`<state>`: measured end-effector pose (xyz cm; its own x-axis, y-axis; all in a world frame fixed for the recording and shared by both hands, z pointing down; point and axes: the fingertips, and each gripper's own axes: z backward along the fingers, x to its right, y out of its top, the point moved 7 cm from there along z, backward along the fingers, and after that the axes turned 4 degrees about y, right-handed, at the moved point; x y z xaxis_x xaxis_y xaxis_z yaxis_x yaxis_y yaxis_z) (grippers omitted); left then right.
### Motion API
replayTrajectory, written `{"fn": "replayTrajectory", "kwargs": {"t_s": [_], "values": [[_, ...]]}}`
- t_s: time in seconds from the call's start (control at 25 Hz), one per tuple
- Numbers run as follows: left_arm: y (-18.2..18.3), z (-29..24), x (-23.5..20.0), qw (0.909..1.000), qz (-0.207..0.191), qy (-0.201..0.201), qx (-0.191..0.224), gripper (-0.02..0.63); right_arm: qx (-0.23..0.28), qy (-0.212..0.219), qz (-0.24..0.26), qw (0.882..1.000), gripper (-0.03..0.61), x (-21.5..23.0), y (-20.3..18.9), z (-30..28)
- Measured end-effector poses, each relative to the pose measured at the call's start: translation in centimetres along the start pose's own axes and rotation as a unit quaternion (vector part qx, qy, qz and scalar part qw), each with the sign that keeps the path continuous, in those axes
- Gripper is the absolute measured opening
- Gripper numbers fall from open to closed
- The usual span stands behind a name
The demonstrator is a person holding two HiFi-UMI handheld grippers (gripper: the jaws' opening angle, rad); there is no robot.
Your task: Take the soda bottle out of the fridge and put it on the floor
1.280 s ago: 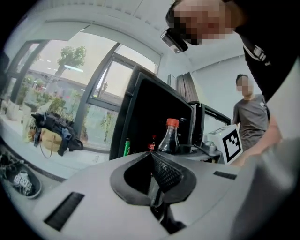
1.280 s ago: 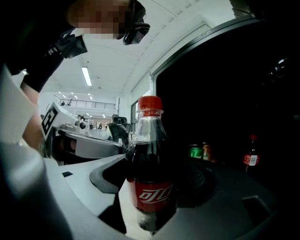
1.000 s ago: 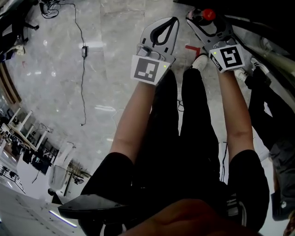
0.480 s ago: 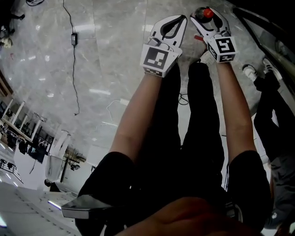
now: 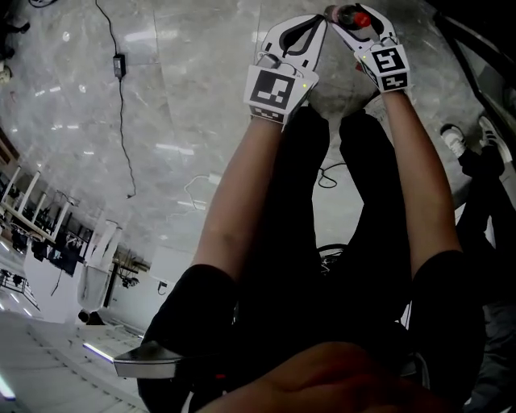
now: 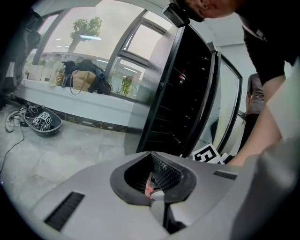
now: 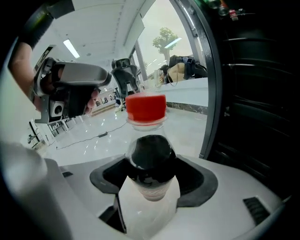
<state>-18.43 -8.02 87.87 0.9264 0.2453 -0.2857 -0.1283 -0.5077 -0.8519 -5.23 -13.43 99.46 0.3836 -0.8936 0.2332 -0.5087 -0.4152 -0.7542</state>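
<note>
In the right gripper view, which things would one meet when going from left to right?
left tongs → bottle → fridge

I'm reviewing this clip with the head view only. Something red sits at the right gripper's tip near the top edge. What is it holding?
Observer: The right gripper has its jaws shut on a clear plastic soda bottle with a red cap and dark liquid.
Operator: And the left gripper?
Observer: The left gripper has its jaws together, gripping nothing.
Operator: Where is the fridge?
Observer: In the right gripper view, a tall black fridge stands just right of the bottle, its dark shelves showing.
</note>
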Motion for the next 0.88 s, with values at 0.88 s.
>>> {"fn": "replayTrajectory", "kwargs": {"t_s": [0.88], "values": [[-4.2, 0.5, -2.0, 0.9994, 0.002, 0.035, -0.006, 0.0, -0.093, 0.069, 0.09, 0.989, 0.314, -1.8, -7.1, -5.6]]}}
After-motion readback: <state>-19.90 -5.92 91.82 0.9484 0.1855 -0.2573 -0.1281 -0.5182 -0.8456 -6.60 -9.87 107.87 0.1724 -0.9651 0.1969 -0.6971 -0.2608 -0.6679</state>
